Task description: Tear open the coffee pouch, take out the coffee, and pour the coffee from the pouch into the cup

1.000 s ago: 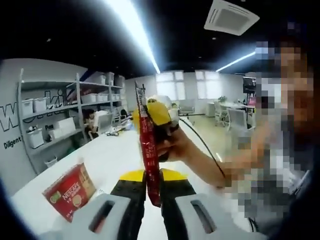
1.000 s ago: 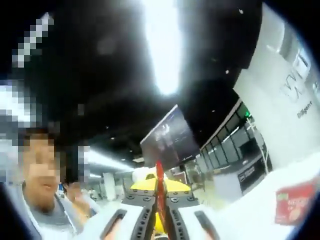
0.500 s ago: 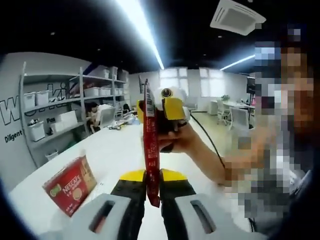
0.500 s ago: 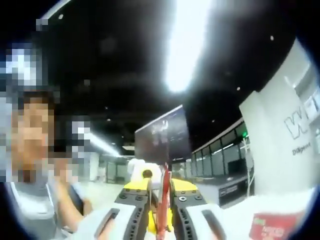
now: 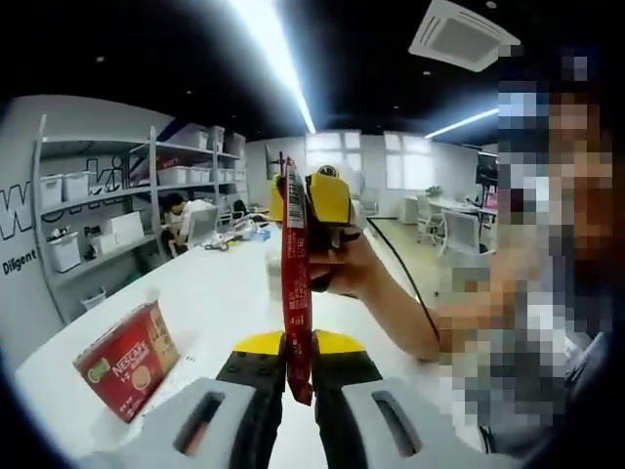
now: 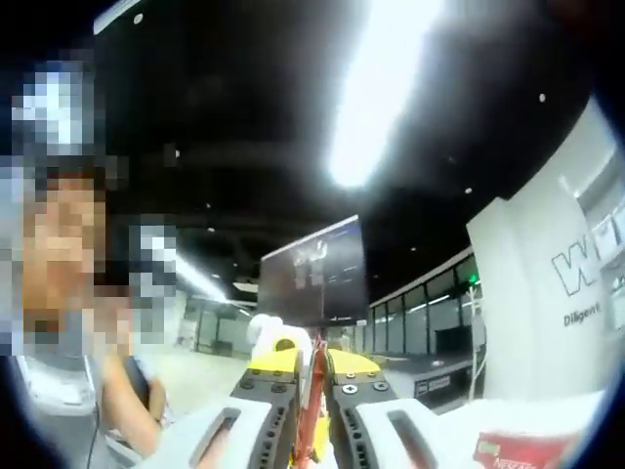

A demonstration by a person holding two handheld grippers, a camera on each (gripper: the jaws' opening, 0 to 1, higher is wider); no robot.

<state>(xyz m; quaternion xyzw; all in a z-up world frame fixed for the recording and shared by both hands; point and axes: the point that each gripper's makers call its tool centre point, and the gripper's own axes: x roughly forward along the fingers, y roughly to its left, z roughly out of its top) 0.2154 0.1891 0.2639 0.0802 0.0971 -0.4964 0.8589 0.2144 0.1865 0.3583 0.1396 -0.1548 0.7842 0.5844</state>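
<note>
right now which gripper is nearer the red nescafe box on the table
Left. The left gripper, shut on the bottom of the red coffee stick pouch, sits just right of the red Nescafe box on the white table. The right gripper clamps the pouch's top, higher and farther off.

Red coffee pouch point(image 5: 296, 293); red box point(image 5: 125, 359); white table point(image 5: 220, 303).

The right gripper point(image 5: 317, 200) has risen to the red coffee pouch's point(image 5: 296, 283) top (still pinched).

We see grey shelving point(image 5: 107, 225) holding white bins (along the left wall), a ceiling vent point(image 5: 459, 34), and desks point(image 5: 454, 210) beyond.
</note>
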